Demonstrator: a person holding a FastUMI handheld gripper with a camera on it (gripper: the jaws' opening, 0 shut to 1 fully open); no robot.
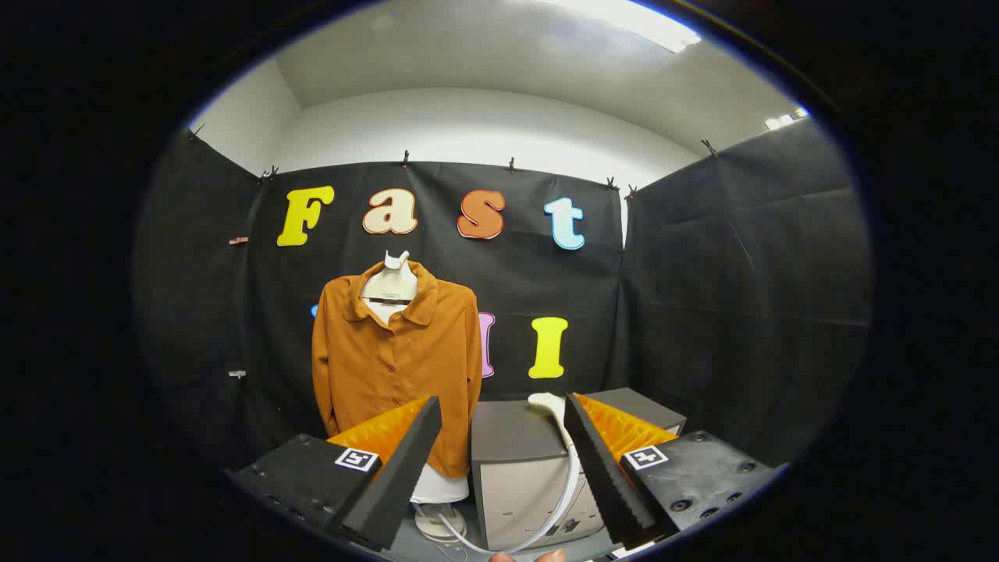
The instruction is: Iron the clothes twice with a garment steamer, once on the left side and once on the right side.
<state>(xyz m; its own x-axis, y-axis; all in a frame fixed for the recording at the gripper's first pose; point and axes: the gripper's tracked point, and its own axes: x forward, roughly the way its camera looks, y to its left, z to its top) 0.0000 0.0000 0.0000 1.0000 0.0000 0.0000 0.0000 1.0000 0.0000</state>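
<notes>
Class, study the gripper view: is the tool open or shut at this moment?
Open. The tool's two fingers stand wide apart, holding nothing; the grey box and the white steamer show through the gap between them.

Black tongs (503,421), orange-backed ridged pads (394,468)

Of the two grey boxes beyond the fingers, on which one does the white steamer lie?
The nearer, bigger grey box beside the orange shirt carries the white steamer; the farther box carries nothing. The open gripper holds nothing.

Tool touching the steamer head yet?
Apart. In the gripper view the open tool has both fingers spread, and the white steamer head on the grey box lies beyond them, with clear space between.
</notes>
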